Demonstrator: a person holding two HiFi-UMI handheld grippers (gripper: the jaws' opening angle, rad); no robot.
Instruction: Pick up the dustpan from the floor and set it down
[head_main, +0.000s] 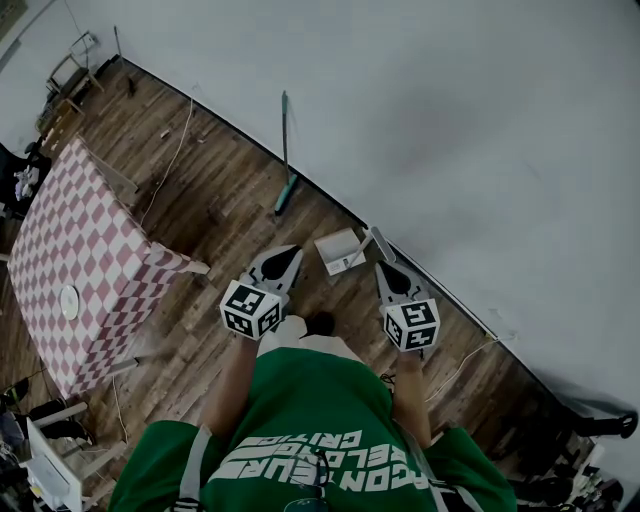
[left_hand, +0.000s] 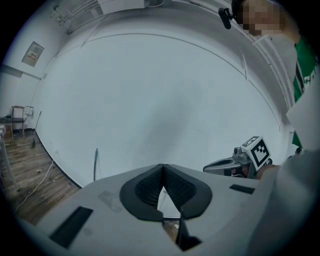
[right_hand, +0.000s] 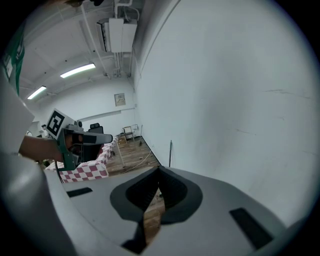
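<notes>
Your left gripper (left_hand: 162, 169) and your right gripper (right_hand: 159, 169) are both clenched, dark pads meeting at the tips with nothing caught between them, held side by side above the brown wooden plank floor (head_main: 225, 170). The white plastic dustpan (head_main: 338, 250) with its grey handle lies on that floor at the foot of the white wall (head_main: 450, 120), between the two gripper tips and slightly ahead of them, its handle just beside the right tip. Farther along the wall a long-handled broom with a teal head (head_main: 285, 160) leans upright, and the table under a red-and-white checked cloth (head_main: 80, 250) stands well apart on your left.
</notes>
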